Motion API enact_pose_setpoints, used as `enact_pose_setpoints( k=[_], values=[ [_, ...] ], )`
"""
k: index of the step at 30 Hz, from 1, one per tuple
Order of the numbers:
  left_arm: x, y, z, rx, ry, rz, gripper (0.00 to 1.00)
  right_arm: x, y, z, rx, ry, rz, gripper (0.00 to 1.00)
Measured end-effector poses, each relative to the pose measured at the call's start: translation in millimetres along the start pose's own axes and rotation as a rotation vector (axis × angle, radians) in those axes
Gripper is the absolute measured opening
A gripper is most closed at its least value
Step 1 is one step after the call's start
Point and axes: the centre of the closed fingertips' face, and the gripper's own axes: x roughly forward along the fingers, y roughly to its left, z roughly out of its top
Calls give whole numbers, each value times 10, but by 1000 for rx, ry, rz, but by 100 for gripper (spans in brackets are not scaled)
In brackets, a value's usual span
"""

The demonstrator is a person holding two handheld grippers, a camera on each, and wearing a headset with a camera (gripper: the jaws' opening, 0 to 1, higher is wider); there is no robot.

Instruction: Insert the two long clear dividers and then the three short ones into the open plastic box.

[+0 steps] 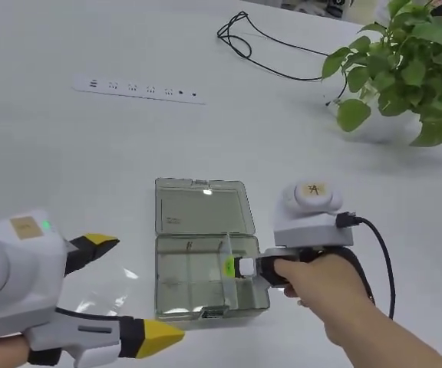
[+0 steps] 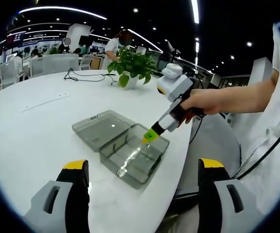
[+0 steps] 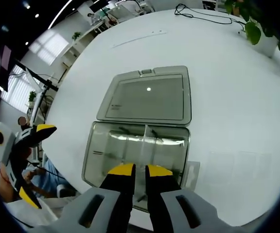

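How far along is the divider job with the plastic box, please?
Partly done. The plastic box holds a lengthwise divider standing inside. In hand: the right gripper is shut on a crosswise divider, seating it; the left gripper is open and empty. Left: the remaining dividers, number unclear.

- Left gripper (image 1: 140,289), left of the box (image 1: 176,307): its body is sliced off by the picture's bottom-left corner.
- Right gripper (image 3: 140,170), over the box's near wall: jaws nearly together, and the clear divider (image 3: 143,141) slips out of sight between the tips. Gripped or not, can't tell.
- Hand (image 1: 324,287), right of the box: it covers that gripper's handle, and the forearm runs off the bottom edge.
- Loose clear pieces (image 1: 125,274), on the table left of the box: just faint glints, count unreadable.
- Lid label (image 1: 172,221), behind the box's tray: print too small to read.
- Plant (image 1: 405,69), far beyond the box to the right: cut by the top and right edges, pot a white blur under the leaves.
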Motion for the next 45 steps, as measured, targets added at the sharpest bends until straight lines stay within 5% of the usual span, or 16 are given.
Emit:
enact_pose_setpoints(
  k=[16,27,45],
  values=[
    [-45,-25,-22,-5,12,28,94,8,16,-18,-57,-30,47,13],
    [-81,-71,-29,-9,21,53,94,-213,44,104,-62,-116,100,19],
    [-135,24,-93,-31,53,117,88,-588,65,159,-195,-210,156,33]
  ],
)
